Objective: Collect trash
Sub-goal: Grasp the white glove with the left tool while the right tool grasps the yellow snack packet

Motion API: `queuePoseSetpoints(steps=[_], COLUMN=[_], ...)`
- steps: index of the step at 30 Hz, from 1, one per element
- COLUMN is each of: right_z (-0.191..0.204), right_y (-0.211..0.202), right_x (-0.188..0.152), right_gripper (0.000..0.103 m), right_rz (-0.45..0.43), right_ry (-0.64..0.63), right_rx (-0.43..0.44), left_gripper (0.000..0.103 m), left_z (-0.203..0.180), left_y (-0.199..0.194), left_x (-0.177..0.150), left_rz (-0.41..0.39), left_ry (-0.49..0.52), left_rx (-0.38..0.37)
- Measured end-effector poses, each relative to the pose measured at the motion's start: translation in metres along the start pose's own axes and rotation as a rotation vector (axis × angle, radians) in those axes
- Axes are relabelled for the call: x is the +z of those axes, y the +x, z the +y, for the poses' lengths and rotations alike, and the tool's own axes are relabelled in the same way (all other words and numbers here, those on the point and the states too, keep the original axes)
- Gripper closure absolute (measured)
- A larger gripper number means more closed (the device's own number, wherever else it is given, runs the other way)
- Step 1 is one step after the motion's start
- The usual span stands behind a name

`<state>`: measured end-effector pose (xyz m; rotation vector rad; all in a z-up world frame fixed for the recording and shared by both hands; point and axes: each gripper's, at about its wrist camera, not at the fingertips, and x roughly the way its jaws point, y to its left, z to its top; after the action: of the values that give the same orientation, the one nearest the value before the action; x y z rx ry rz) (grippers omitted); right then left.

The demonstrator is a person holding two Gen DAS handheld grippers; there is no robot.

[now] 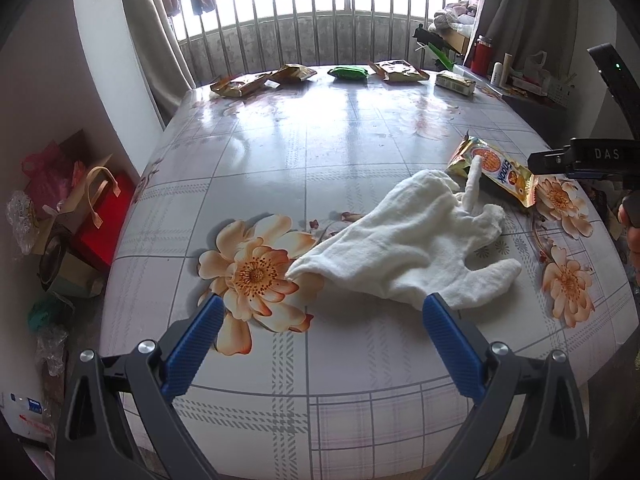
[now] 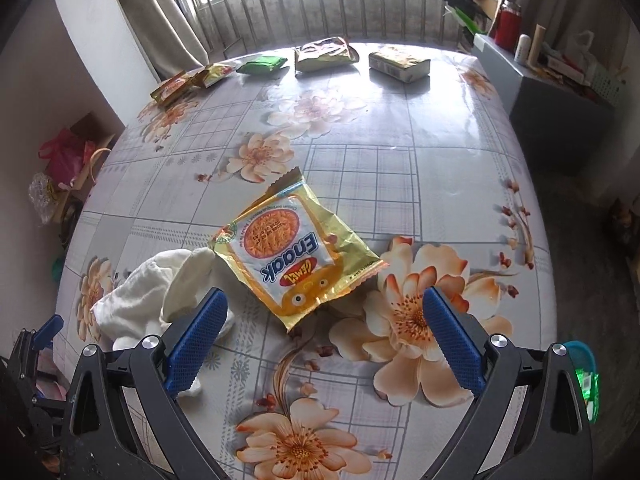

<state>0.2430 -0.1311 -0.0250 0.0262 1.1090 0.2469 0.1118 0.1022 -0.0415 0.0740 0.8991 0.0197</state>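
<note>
My right hand-held gripper [image 2: 322,312] hangs wide and empty over the yellow snack wrapper [image 2: 294,252] — flat on the counter [image 2: 440,184], one corner touching the white glove [image 2: 160,300]. I should pinch its near crinkled edge — not the glove. My left hand-held gripper [image 1: 322,316] gapes wide too.

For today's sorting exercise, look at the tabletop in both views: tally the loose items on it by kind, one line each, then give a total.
Gold snack wrappers: 4 (Enaak wrapper, three at the far edge)
Green packets: 1
Pale boxy packs: 1
White cloth gloves: 1
Total: 7
</note>
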Motion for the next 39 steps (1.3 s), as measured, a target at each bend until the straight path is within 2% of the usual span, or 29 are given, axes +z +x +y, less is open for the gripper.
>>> queuePoseSetpoints(steps=[3, 6, 9, 11, 12, 15, 17, 19, 26, 31, 33, 39], right_z=[0.005, 0.011, 0.016, 0.020, 0.021, 0.020, 0.013, 0.006, -0.008, -0.018, -0.021, -0.032], right_y=[0.015, 0.033, 0.051, 0.055, 0.055, 0.049, 0.044, 0.039, 0.020, 0.001, -0.007, -0.020], right_x=[0.013, 0.024, 0.028, 0.027, 0.026, 0.021, 0.018, 0.013, -0.022, -0.051, -0.063, -0.083], right_gripper=[0.011, 0.015, 0.021, 0.025, 0.026, 0.040, 0.054, 0.061, 0.067, 0.072, 0.075, 0.080], right_rz=[0.030, 0.070, 0.110, 0.098, 0.094, 0.080, 0.073, 0.070, 0.057, 0.047, 0.042, 0.040], right_ry=[-0.032, -0.060, -0.094, -0.135, -0.148, -0.145, -0.120, -0.098, -0.065, -0.006, 0.017, 0.089], right_rx=[0.013, 0.029, -0.003, -0.048, -0.063, -0.076, -0.084, -0.078, -0.106, -0.120, -0.121, -0.092], left_gripper=[0.006, 0.006, 0.006, 0.006, 0.006, 0.006, 0.006, 0.006, 0.006, 0.024, 0.025, 0.039], left_z=[0.001, 0.001, 0.002, 0.002, 0.001, -0.002, -0.005, -0.011, -0.034, -0.047, -0.048, -0.052], left_y=[-0.001, -0.001, 0.001, 0.002, 0.003, 0.005, 0.009, 0.016, 0.040, 0.055, 0.056, 0.052], left_x=[0.001, 0.008, 0.012, 0.016, 0.018, 0.023, 0.026, 0.031, 0.039, 0.038, 0.036, 0.035], left_rz=[-0.009, -0.018, -0.028, -0.034, -0.038, -0.049, -0.048, -0.035, -0.010, 0.037, 0.035, 0.028], left_ry=[0.001, -0.002, -0.011, -0.015, -0.017, -0.020, -0.013, 0.002, 0.092, 0.141, 0.131, 0.136], left_rx=[-0.011, -0.065, -0.073, -0.083, -0.087, -0.106, -0.119, -0.137, -0.111, -0.095, -0.100, -0.116])
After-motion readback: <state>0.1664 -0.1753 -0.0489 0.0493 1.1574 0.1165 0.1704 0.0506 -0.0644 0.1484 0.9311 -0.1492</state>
